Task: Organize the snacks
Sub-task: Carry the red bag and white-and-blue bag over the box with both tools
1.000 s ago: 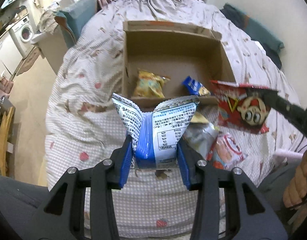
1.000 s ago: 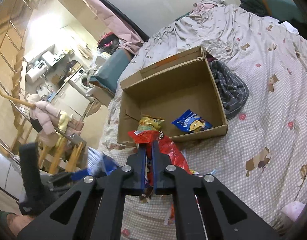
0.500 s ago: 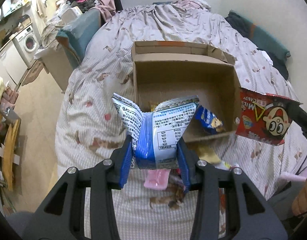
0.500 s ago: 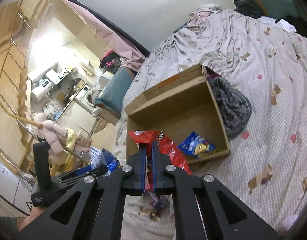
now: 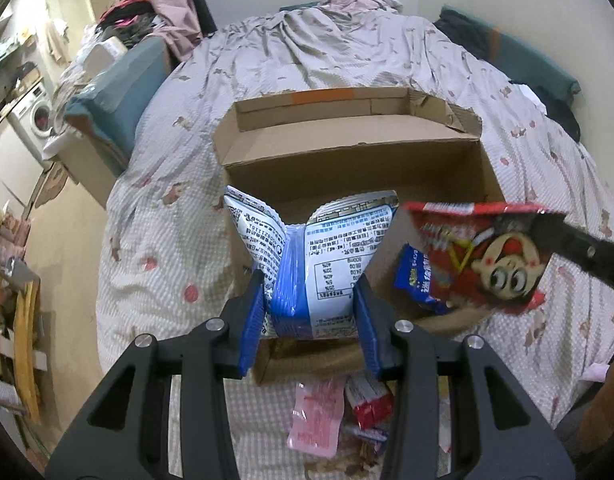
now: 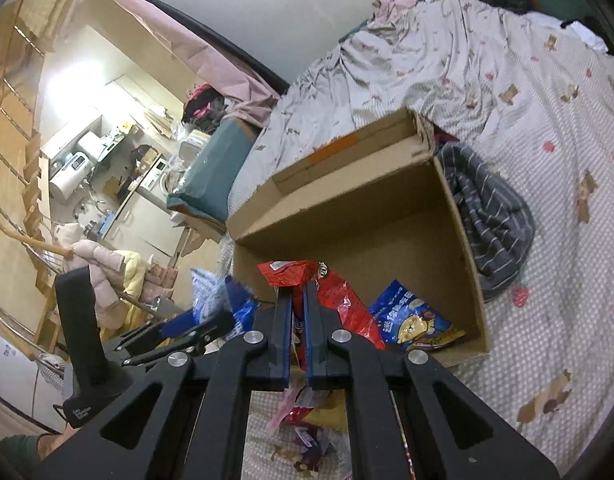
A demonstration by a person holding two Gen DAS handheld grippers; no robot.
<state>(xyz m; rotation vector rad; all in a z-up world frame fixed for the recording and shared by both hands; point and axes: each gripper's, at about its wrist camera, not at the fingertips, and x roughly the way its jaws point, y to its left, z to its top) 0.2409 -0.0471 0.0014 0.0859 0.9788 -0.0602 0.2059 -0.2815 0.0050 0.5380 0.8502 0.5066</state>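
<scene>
An open cardboard box (image 5: 347,152) lies on the bed; it also shows in the right wrist view (image 6: 459,240). My left gripper (image 5: 309,292) is shut on a blue-and-white snack bag (image 5: 331,248), held above the box's near edge. My right gripper (image 6: 297,304) is shut on a red snack bag (image 6: 339,296) with a cartoon face (image 5: 487,256), held over the box's near right part. A blue snack packet (image 6: 411,320) lies inside the box. The left gripper and its bag (image 6: 223,300) show at the left of the right wrist view.
Loose snacks lie on the bedcover in front of the box: a pink packet (image 5: 319,416) and red packets (image 5: 371,404). A striped grey cloth (image 6: 491,216) lies right of the box. A teal cushion (image 5: 119,80) and a laundry area (image 5: 31,120) are at left.
Both grippers have moved forward with their bags, from over the snack pile to over the box's near edge. The red bag now hangs over the box interior.
</scene>
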